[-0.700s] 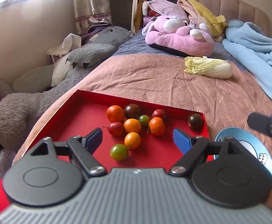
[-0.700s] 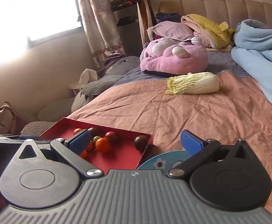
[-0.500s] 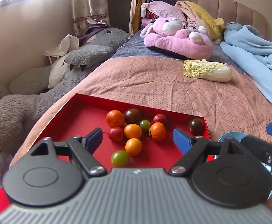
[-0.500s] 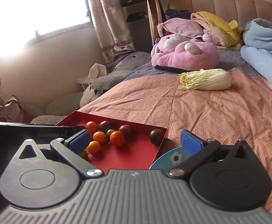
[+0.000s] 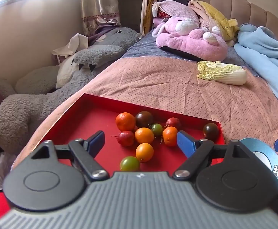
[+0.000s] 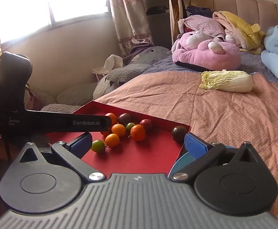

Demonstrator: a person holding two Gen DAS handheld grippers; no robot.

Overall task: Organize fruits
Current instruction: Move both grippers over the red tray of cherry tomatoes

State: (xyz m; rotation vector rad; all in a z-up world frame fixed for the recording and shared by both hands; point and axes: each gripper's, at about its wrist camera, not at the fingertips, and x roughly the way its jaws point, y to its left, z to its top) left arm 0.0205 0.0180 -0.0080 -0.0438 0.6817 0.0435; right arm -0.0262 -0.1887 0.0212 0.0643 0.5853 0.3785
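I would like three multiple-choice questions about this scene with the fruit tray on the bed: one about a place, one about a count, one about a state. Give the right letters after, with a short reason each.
1. Where does the cabbage lie?
A. in the red tray
B. on the bedspread beyond the tray
C. on the blue plate

2. How many green fruits are in the red tray?
A. none
B. two
C. five

3. How are the left gripper's jaws?
A. open, holding nothing
B. shut on an orange fruit
C. shut on the plate

Answers:
1 B: the cabbage rests on the pink cover, far past the tray.
2 B: one green fruit lies nearest, another sits in the cluster.
3 A: both blue pads stand wide apart above the fruits.
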